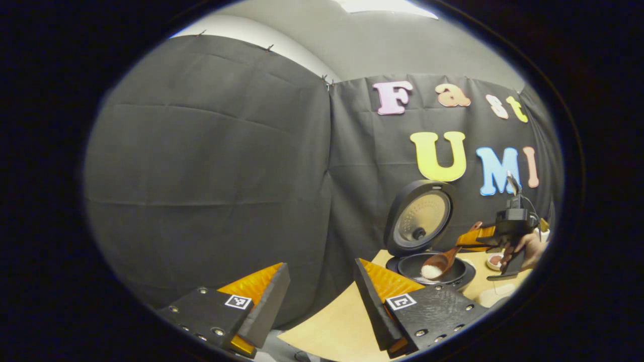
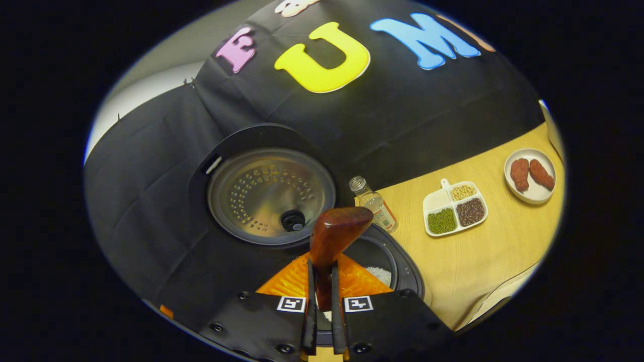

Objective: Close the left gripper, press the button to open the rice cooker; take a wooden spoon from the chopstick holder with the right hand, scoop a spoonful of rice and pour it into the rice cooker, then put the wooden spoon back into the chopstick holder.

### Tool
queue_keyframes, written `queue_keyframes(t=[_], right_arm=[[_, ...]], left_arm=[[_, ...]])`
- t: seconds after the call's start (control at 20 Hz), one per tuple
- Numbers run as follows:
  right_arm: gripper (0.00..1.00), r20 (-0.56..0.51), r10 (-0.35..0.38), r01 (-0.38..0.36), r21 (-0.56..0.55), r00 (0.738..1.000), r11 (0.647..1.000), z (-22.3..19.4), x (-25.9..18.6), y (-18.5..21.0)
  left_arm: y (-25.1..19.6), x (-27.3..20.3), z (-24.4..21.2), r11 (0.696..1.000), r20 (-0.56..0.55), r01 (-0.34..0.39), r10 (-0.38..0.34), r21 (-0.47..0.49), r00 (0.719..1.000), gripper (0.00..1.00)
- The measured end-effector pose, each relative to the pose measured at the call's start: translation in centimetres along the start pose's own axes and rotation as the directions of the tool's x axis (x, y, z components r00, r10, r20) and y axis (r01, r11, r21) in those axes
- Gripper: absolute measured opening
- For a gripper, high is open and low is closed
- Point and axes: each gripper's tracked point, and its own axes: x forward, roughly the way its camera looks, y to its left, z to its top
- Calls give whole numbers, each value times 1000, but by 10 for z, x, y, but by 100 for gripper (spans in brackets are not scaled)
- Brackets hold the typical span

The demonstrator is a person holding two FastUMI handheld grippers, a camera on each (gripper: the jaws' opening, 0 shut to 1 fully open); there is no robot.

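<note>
White rice (image 1: 431, 271) is carried in the bowl of the wooden spoon (image 1: 441, 262), held over the open rice cooker (image 1: 432, 269), whose pot already holds rice (image 2: 380, 274). The spoon handle is clamped by the right gripper (image 2: 322, 322). The left gripper (image 1: 319, 294) is held wide apart above the worktop (image 1: 337, 327). A divided dish (image 2: 455, 207) of beans is set nearby.

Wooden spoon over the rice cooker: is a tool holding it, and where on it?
Yes. The right tool is shut on the wooden spoon, pinching its handle, with the bowl over the open rice cooker. The left tool is open and holds nothing.
</note>
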Motion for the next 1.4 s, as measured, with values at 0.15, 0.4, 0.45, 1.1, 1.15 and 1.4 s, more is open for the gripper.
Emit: queue_keyframes(t=[0.15,0.4,0.45,1.1,1.15,1.4], right_arm=[[10,8,-28,29,-134,1000,991,0,5,-3],[14,33,-51,60,-362,998,930,-2,4,2],[13,42,-52,65,-413,998,908,-1,4,4],[13,188,30,155,-881,982,447,2,-17,45],[14,185,28,150,-869,982,472,4,-19,44],[13,163,-2,110,-658,987,744,26,-32,35]], left_arm=[[0,-3,-2,1000,-2,0,0,-4,1000,77],[-4,-2,-1,1000,-1,1,-1,-1,1000,81],[-2,-4,0,1000,1,0,0,0,1000,77],[1,-6,6,1000,24,11,-11,-6,1000,77],[-1,-5,5,1000,25,14,-14,-7,1000,77],[-12,1,16,999,44,37,-37,-19,998,77]])
